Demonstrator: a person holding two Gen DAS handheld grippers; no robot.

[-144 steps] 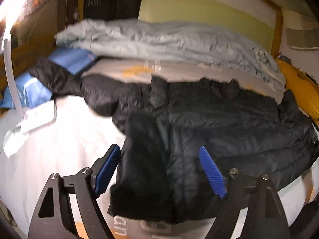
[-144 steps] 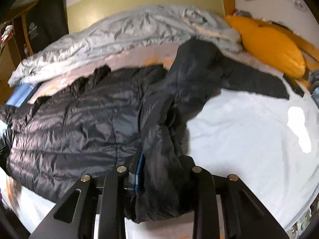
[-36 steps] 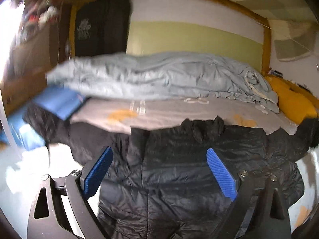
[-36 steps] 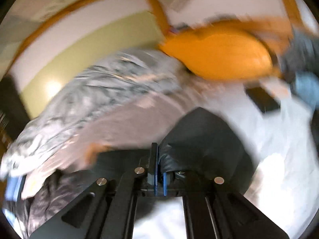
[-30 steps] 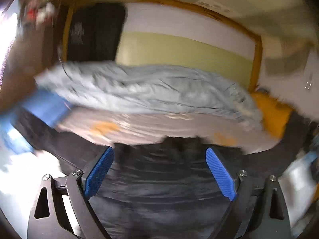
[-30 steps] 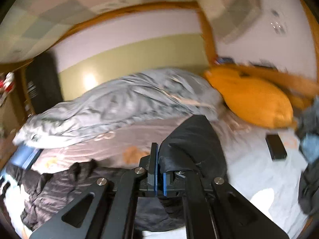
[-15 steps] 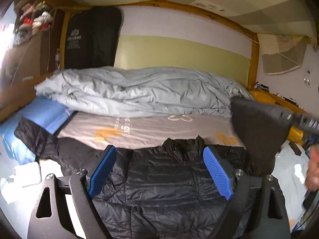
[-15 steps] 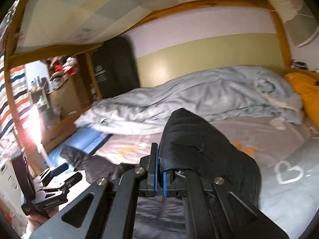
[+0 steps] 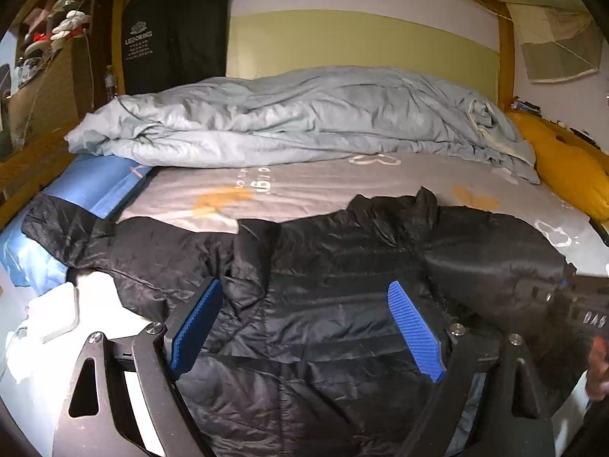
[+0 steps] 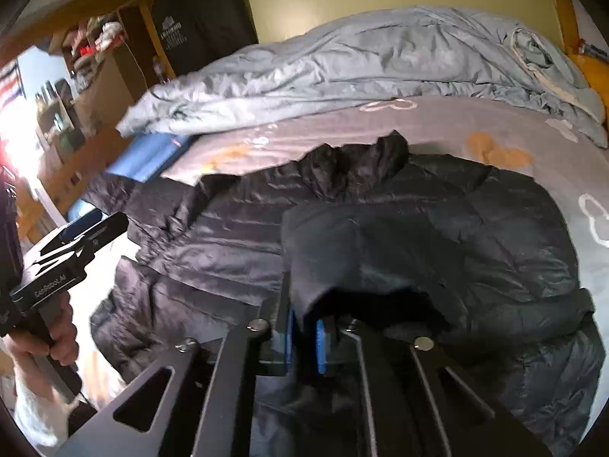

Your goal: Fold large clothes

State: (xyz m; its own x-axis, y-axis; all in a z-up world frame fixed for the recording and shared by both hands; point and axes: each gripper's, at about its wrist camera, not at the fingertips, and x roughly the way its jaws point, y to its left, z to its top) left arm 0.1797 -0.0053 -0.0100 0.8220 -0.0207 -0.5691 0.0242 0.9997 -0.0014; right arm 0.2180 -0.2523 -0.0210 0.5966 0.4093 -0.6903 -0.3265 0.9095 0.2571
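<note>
Right gripper (image 10: 302, 337) jaws are opening around the black jacket's (image 9: 335, 304) folded-over sleeve (image 10: 361, 251), left gripper (image 9: 304, 327) spread empty above; that slick sleeve could slide back off.

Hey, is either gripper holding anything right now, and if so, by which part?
The right gripper has the cuff end of the black jacket's sleeve between its opening jaws. The left gripper is open over the jacket, holding nothing.
</note>
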